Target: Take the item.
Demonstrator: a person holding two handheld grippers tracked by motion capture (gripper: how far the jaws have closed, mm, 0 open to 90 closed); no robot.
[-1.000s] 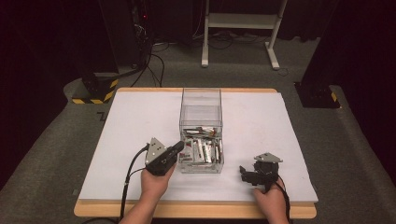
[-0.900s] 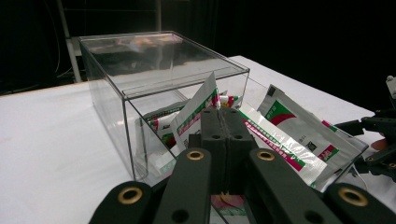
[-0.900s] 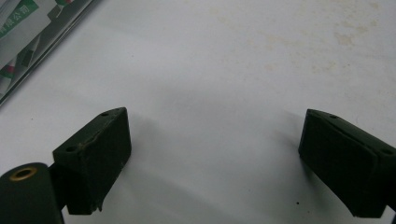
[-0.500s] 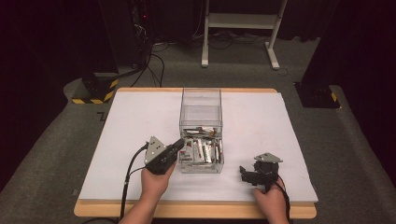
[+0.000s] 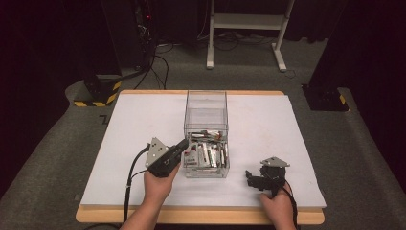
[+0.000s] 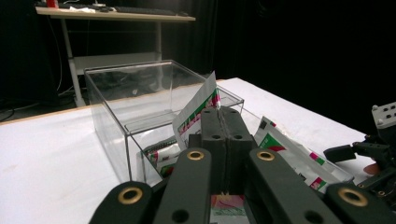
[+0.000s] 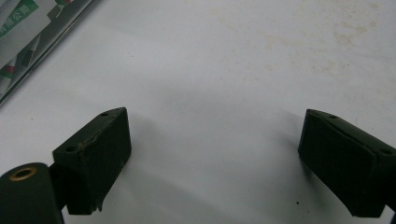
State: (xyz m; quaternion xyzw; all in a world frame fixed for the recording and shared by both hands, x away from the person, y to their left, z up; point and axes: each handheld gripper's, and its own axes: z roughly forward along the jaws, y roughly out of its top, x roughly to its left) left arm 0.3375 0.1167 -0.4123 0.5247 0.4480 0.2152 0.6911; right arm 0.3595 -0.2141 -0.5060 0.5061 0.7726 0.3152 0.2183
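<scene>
Gripping one white foil sachet with red-and-green print point(image 6: 198, 108), the left gripper point(image 6: 219, 122) has its jaws pressed together on the packet's lower edge, holding it upright at the near left corner of the clear rectangular plastic box point(image 5: 206, 115), probably for lifting out. More such sachets point(image 5: 207, 154) lie in the box's near end. The right gripper point(image 5: 251, 176) rests on the white table point(image 5: 268, 120), jaws wide apart, seemingly waiting.

A wooden-edged table point(image 5: 201, 215) carries a white sheet point(image 5: 139, 124) over nearly its whole top. A clear plastic box point(image 5: 206, 108) of packets stands on the sheet near its middle.
</scene>
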